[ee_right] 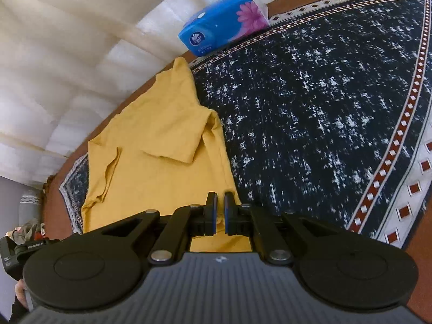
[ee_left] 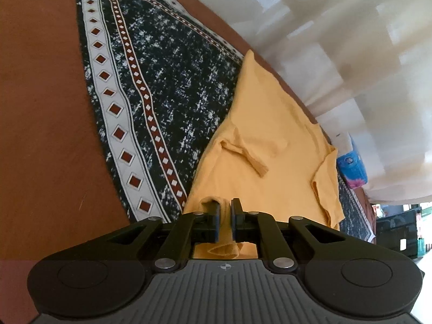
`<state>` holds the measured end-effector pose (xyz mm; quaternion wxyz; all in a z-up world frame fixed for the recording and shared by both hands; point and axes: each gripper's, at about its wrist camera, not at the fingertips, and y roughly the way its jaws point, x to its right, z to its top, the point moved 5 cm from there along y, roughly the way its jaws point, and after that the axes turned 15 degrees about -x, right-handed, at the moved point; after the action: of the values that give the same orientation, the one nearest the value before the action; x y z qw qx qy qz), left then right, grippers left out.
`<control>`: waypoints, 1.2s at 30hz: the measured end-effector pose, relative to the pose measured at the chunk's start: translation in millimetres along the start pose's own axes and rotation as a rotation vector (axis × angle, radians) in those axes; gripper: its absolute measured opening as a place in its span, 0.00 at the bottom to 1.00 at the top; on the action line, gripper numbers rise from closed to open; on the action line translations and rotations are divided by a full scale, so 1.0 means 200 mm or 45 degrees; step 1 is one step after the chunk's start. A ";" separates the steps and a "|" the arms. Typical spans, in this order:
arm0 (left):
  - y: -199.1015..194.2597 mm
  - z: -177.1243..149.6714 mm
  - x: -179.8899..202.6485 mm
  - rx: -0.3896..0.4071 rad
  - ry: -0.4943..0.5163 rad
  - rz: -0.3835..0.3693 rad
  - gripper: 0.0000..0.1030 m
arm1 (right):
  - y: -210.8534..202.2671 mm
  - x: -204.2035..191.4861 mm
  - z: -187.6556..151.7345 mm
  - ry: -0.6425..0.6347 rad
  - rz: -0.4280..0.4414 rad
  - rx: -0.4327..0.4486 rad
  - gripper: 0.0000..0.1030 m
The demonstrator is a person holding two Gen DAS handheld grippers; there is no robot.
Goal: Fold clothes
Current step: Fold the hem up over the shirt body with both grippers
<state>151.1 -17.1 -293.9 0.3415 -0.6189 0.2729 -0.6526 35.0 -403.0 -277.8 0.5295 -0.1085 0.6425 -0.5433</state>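
A yellow T-shirt lies flat on a dark speckled cloth, with both sleeves folded in over its body. My left gripper is shut on one near corner of the shirt, and a bunch of yellow fabric shows between and under its fingers. In the right wrist view the same T-shirt stretches away to the upper left. My right gripper is shut on the other near corner, at the shirt's edge next to the dark cloth.
The patterned cloth covers a brown surface. A blue tissue pack sits at the far edge beyond the shirt. White curtains hang behind. Dark clutter stands off the surface's end.
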 end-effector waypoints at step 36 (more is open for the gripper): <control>0.02 -0.05 0.18 -0.237 0.608 0.411 0.07 | 0.06 -0.22 0.10 -1.003 -0.360 -0.310 0.56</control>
<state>140.7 -48.8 -276.3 0.3086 -0.4252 0.4990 -0.6892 73.8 -379.2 -260.1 0.6379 -0.4559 0.4297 -0.4479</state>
